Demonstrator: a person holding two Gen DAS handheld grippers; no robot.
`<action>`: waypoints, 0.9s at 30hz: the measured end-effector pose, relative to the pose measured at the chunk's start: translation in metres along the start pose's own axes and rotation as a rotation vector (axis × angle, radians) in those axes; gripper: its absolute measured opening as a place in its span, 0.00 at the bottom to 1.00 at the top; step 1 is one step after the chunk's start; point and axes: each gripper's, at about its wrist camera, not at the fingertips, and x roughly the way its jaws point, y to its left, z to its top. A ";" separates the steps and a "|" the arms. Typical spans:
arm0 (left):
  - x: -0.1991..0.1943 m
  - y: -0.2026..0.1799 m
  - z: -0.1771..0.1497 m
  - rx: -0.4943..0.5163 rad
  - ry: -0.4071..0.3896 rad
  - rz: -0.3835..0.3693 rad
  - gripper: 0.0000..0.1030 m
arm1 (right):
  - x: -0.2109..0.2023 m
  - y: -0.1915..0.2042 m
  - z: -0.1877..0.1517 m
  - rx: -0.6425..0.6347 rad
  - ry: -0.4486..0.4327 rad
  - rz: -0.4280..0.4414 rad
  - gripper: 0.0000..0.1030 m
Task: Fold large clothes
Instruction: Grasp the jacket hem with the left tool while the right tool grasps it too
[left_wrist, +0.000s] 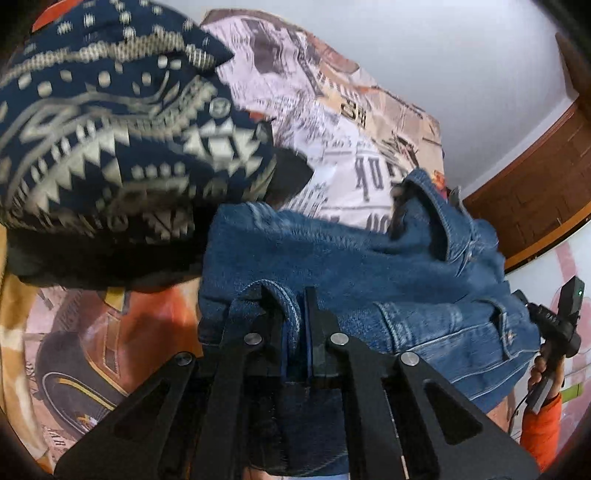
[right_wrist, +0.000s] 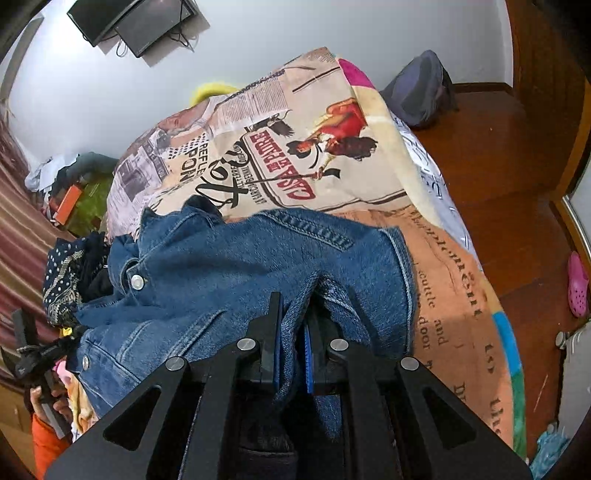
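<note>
Denim, thick and heavy: the denim jacket (left_wrist: 351, 266) fills the lower middle of both wrist views, draped over the printed blanket (right_wrist: 332, 155) on the bed. I have my left gripper (left_wrist: 297, 314) clenched on a hemmed edge, and my right gripper (right_wrist: 295, 332) pinching another fold of it. I judge it stiff at the seams, limp between, unlikely to slip. Seams and hems are where I'd hold. A patterned navy garment (left_wrist: 110, 129) crowds the upper left.
</note>
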 end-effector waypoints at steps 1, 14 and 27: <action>0.000 0.001 -0.002 0.006 0.002 -0.004 0.06 | -0.001 0.000 -0.001 -0.006 0.002 0.000 0.07; -0.057 -0.042 -0.019 0.231 -0.010 0.146 0.33 | -0.051 0.041 -0.021 -0.174 0.005 -0.131 0.29; -0.074 -0.088 -0.067 0.423 -0.066 0.255 0.70 | -0.084 0.099 -0.068 -0.375 -0.041 -0.129 0.62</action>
